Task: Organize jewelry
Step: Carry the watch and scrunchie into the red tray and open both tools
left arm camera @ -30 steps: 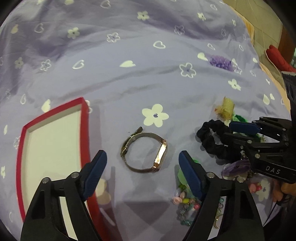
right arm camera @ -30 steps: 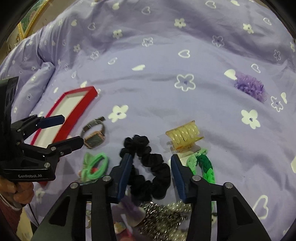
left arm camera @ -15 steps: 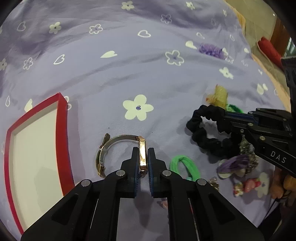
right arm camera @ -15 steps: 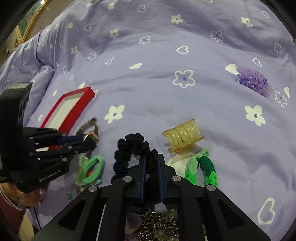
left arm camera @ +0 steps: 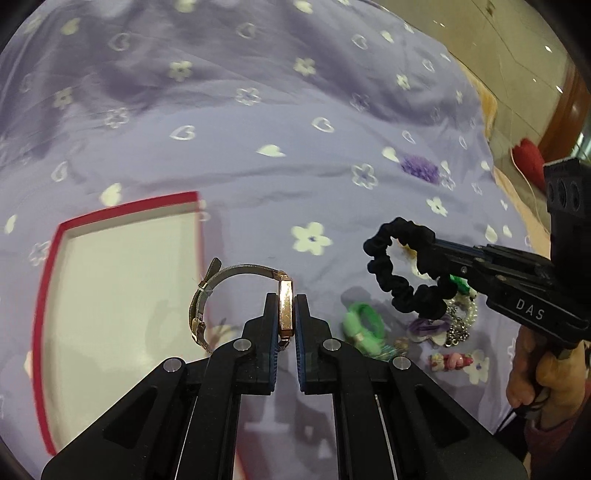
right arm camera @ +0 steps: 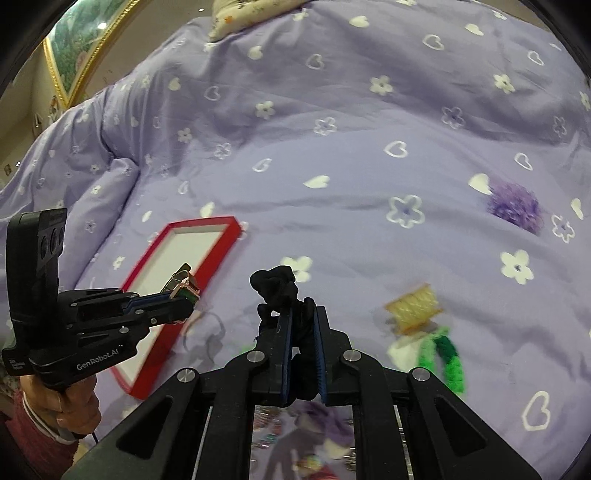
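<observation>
Lilac duvet (left arm camera: pixel 258 122) with white hearts and flowers covers the bed; tiled floor past its right edge; middle of duvet bare; left gripper (left arm camera: pixel 286 314) clamps rose-gold watch (left arm camera: pixel 285 308) by its case, mesh strap hanging, above red tray (left arm camera: pixel 110 288); right gripper (right arm camera: pixel 302 325) pinches black scrunchie (right arm camera: pixel 275 286) above jewelry pile (left arm camera: pixel 448 325).

Home bedroom. Work surface is a bed (right arm camera: pixel 369 155) under a lilac quilt (left arm camera: pixel 221 140) printed with white flowers and hearts, soft and creased. Pillow (right arm camera: pixel 251 11) at the far end. Gilt-framed picture (right arm camera: pixel 70 48) on the wall, upper left in right wrist view. Glossy beige tiled floor (left arm camera: pixel 517 48) beside the bed, something red (left arm camera: pixel 528 157) lying on it.
</observation>
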`<move>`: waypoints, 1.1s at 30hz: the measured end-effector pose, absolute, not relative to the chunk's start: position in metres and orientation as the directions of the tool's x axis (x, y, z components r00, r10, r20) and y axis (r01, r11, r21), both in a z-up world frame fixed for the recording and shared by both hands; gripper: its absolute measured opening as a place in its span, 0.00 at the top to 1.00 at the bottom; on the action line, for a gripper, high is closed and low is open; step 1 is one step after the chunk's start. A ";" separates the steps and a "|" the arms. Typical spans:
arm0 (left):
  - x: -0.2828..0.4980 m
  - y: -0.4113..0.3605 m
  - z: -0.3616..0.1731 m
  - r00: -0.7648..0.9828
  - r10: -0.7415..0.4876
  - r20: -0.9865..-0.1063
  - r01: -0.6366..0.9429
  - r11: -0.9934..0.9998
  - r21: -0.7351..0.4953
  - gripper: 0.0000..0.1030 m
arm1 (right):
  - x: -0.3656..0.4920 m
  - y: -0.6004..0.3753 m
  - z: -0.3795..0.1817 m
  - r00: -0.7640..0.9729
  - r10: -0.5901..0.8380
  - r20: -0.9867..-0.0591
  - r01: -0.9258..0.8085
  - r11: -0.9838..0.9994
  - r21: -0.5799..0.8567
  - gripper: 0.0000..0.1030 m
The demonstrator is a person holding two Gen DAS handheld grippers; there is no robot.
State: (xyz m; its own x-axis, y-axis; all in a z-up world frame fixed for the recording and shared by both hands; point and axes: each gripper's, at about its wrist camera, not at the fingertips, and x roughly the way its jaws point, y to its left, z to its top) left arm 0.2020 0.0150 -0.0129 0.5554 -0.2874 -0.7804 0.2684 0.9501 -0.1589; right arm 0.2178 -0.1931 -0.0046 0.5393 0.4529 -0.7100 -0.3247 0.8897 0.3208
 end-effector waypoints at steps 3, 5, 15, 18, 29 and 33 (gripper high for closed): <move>0.199 0.035 -0.009 0.571 -0.268 -0.776 0.234 0.959 -0.159 0.94 | 0.219 -0.175 0.001 0.533 0.475 -0.700 -0.352 0.877 0.328 0.90; 0.197 0.047 -0.008 0.580 -0.254 -0.774 0.212 0.965 -0.157 0.94 | 0.219 -0.163 0.004 0.528 0.488 -0.695 -0.369 0.869 0.329 0.90; 0.203 0.114 -0.012 0.599 -0.181 -0.780 0.091 0.983 -0.159 0.94 | 0.238 -0.092 0.010 0.478 0.574 -0.665 -0.430 0.813 0.393 0.90; 0.211 0.130 -0.016 0.596 -0.155 -0.788 0.063 0.987 -0.147 0.94 | 0.246 -0.068 0.008 0.456 0.593 -0.664 -0.449 0.797 0.404 0.90; 0.259 0.171 -0.052 0.540 -0.086 -0.838 -0.006 0.994 -0.106 0.94 | 0.290 -0.005 -0.028 0.360 0.616 -0.701 -0.451 0.772 0.447 0.90; 0.275 0.171 -0.069 0.502 -0.049 -0.863 -0.012 0.998 -0.063 0.94 | 0.304 0.006 -0.046 0.334 0.594 -0.732 -0.442 0.784 0.435 0.90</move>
State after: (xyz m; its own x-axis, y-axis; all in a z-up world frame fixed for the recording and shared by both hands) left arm 0.2750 0.1708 -0.0695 0.5024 -0.0488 -0.8633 -0.0118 0.9979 -0.0633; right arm 0.3041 0.0057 -0.0461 0.3341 0.5943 -0.7315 -0.4422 0.7843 0.4352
